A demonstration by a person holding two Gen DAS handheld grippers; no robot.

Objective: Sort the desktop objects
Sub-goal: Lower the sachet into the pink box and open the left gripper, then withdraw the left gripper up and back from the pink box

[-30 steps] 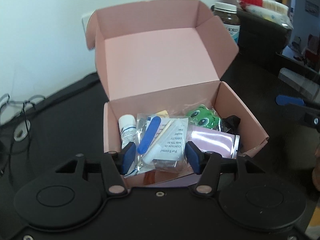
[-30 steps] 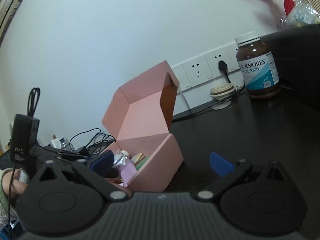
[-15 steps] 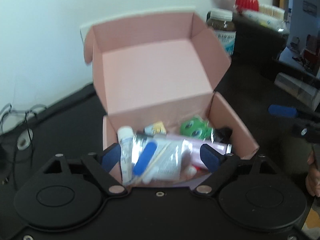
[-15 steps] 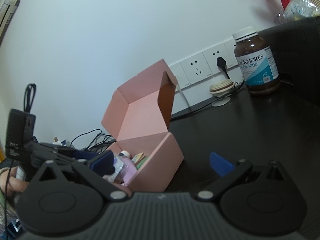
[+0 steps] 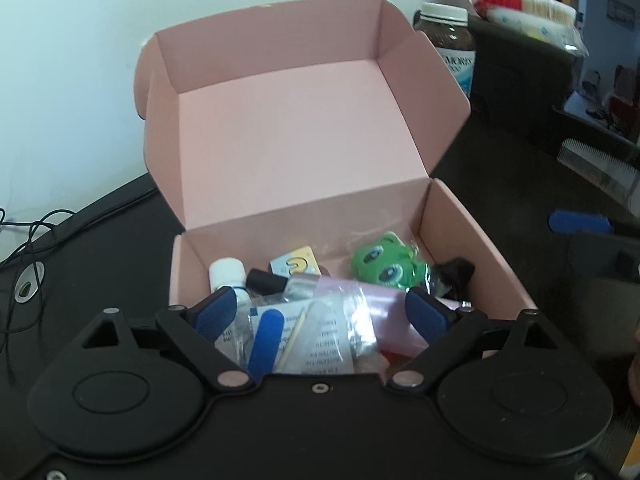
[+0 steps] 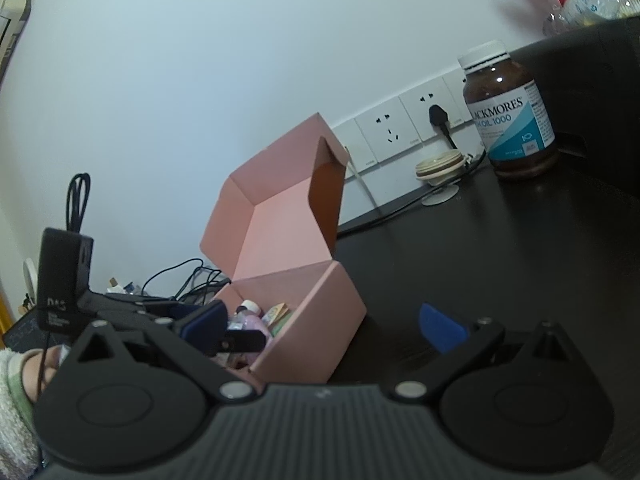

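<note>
Landmark = pink box (image 5: pixel 476 240), lid flap standing up at the back so the inside stays reachable from the front

L gripper (image 5: pixel 320 316) sits right over the box's front edge, angled down into it. Its jaws have just been opening & now stand spread wide; the clear plastic packet (image 5: pixel 316 340) lies betw. them but the blue pads aren't pressing it, so looks like a release, packet dropped on top of the pile. Packet holds a blue file & a thin wooden stick, printed paper behind

Rest of box contents: white-capped bottle (image 5: pixel 227 274) at the box's front-left, just beside the left pad; small dark cap thing next to it; yellow/blue card (image 5: pixel 294 267) mid-box toward the back wall; green frog toy (image 5: pixel 382 266) at back-right; something black in the right corner, can't tell what; pink sheet under the packet. Stuff is heaped, not arranged

R gripper (image 6: pixel 324 324) waits beside the box's right side wall, low over the dark desk (image 6: pixel 500 248), fingers spread, nothing betw. them. Prob. parked there to stay out of L's way

Beyond the box, to its right-rear: brown supplement bottle (image 6: pixel 510 116) upright near the wall sockets, & a round cream disc on the desk betw. box & bottle. Cables lie left of the box

Judgement: packet step about done; L should lift clear w/o snagging the plastic
</note>
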